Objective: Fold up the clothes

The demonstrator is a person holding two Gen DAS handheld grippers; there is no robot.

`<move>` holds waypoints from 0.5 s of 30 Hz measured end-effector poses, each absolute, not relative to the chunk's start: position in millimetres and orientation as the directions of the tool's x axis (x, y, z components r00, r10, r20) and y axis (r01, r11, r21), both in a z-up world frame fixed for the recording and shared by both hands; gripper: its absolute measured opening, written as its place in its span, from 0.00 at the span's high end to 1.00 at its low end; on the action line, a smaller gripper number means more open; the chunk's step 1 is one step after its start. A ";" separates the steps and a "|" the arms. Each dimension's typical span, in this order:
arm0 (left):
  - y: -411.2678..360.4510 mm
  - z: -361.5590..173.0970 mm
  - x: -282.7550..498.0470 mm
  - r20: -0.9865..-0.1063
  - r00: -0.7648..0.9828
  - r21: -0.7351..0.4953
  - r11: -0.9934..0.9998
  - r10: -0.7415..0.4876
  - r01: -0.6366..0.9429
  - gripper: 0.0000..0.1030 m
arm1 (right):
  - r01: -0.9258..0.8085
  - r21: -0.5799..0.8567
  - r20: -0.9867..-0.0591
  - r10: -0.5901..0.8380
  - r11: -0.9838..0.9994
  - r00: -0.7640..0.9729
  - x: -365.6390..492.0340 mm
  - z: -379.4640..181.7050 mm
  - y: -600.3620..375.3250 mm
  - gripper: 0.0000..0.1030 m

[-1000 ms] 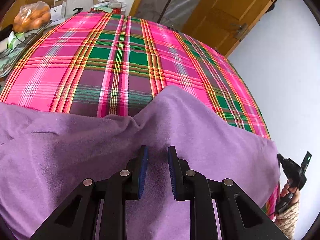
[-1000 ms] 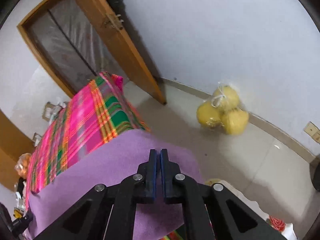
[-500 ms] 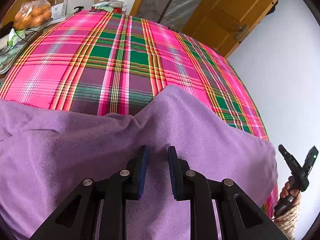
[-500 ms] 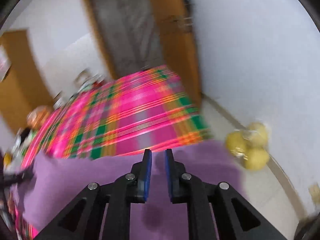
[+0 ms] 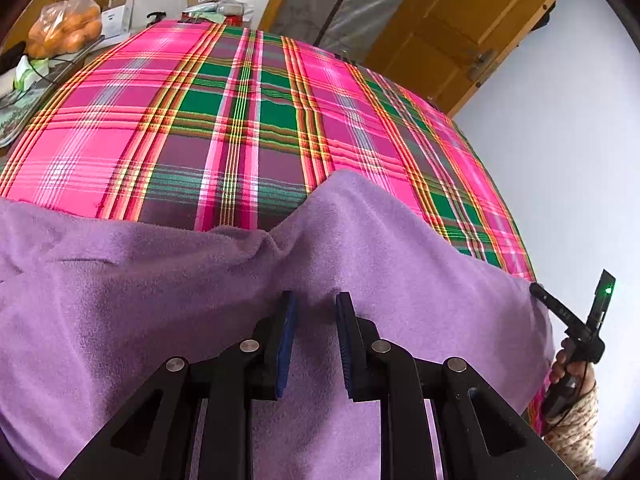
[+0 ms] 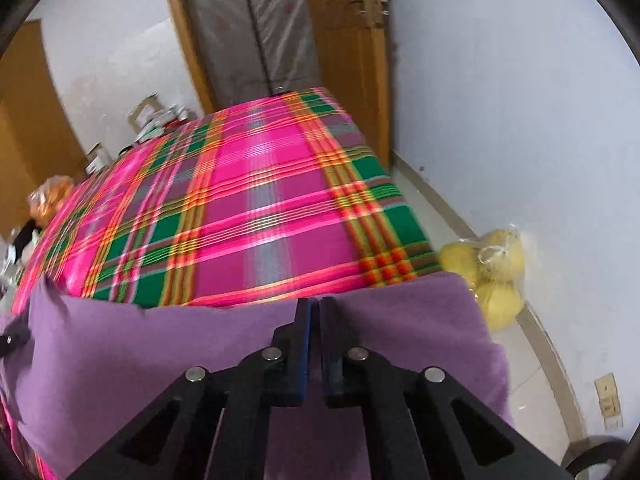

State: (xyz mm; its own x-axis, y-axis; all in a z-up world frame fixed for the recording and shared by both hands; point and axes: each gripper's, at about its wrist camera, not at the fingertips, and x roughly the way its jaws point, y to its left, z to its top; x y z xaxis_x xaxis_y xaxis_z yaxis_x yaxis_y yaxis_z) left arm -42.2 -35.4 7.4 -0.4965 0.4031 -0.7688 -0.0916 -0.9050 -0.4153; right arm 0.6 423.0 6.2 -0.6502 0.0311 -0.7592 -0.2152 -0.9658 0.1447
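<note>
A purple fleece cloth (image 5: pixel 168 304) lies across the near edge of a bed under a pink and green plaid cover (image 5: pixel 240 120). My left gripper (image 5: pixel 314 306) sits low over the cloth with its fingers apart, and fleece shows in the gap. In front of it the cloth's far edge rises to a peak. My right gripper (image 6: pixel 314 304) has its jaws almost together at the far edge of the purple cloth (image 6: pixel 168 344). From the left wrist view the right gripper (image 5: pixel 560 312), held by a hand, touches the cloth's right corner.
A bag of yellow fruit (image 6: pixel 496 272) lies on the floor by the white wall, right of the bed. A wooden door (image 6: pixel 348 60) stands behind the bed. A bag of oranges (image 5: pixel 66 30), boxes and clutter sit at the far left.
The right wrist view swung from the floor and wall round to the bed. Its jaws parted half a second ago and are close together again now. The left gripper stayed put.
</note>
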 end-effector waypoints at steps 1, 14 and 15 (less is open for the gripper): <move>-35.8 7.3 -41.9 -0.767 -0.497 -0.418 -0.904 0.405 -0.092 0.80 | -0.221 0.151 -0.759 0.030 -0.964 -0.651 0.5 5.7 426.1 0.98; -69.7 9.9 -17.8 -0.768 -0.532 -0.406 -0.913 0.357 -0.027 0.80 | -0.236 0.153 -0.759 0.039 -0.960 -0.650 -1.5 5.4 427.8 0.98; -75.5 9.8 -14.9 -0.774 -0.537 -0.393 -0.919 0.336 -0.008 0.80 | -0.237 0.153 -0.759 0.040 -0.959 -0.650 -1.1 5.4 427.7 0.98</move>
State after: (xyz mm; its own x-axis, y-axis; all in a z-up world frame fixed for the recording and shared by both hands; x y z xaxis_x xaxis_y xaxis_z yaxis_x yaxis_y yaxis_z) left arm -14.9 -75.5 9.8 -0.5373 0.3357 -0.7737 -0.0081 -0.9194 -0.3933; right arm -1.1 427.7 5.4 -0.6503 0.0396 -0.7586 -0.2374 -0.9592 0.1535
